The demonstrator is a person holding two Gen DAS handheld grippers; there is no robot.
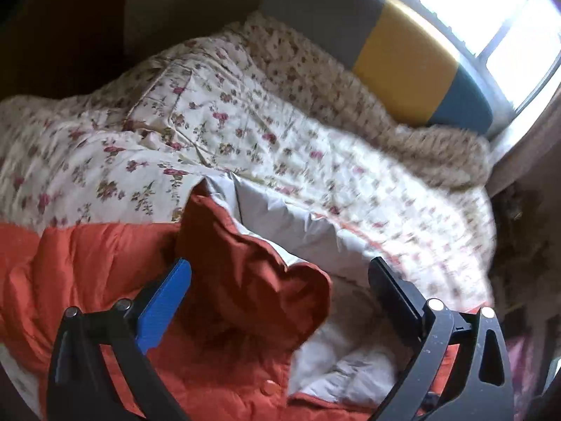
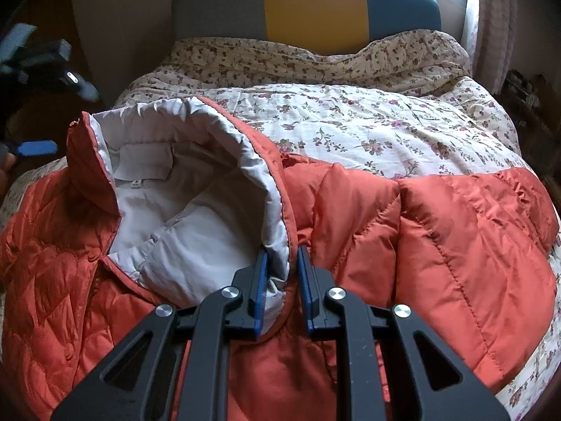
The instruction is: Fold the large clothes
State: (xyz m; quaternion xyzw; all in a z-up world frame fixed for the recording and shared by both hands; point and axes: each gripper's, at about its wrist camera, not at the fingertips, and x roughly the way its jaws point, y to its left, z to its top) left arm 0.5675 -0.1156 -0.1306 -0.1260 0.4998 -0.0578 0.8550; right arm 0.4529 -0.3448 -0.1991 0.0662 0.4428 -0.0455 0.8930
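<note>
Now the right claw (image 2: 283,273) pinches the grey-lined hood rim of the quilted orange puffer jacket (image 2: 385,217), spread just ahead on the floral-quilted bed (image 2: 368,122). Spread wide, the left claw (image 1: 277,280) straddles the jacket's raised orange collar (image 1: 252,280), gripping nothing.

Jacket (image 2: 403,231) seen in orange, lining (image 2: 196,210) pale grey; quilt (image 2: 368,122) cream, floral-printed; headboard (image 2: 315,10) banded grey, yellow, teal.
</note>
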